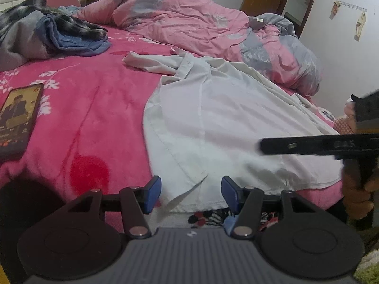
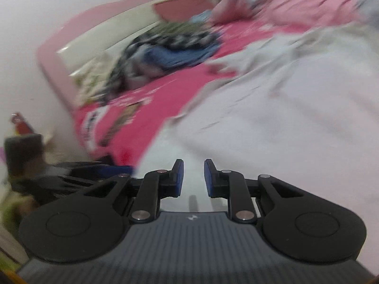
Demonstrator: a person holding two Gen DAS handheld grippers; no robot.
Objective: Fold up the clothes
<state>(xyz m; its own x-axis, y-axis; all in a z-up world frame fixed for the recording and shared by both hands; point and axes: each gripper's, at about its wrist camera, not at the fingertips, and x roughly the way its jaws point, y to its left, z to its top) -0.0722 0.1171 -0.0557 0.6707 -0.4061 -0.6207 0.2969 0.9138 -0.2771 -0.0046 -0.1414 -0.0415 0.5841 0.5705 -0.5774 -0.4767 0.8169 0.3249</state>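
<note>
Your scene is mostly pink and white.

Near you lies the white shirt [image 1: 213, 118] on a hot-pink sheet [image 1: 99, 108] printed with white leaf sprigs and one red blotch. Far right, your duvet [image 1: 189, 21] is paler pink with grey-blue flowers. Far left, a pile [image 1: 59, 30] mixes black-and-white plaid, blue and grey. Both your left gripper [image 1: 191, 195] and right gripper [image 2: 193, 177] are black with blue pads.
</note>
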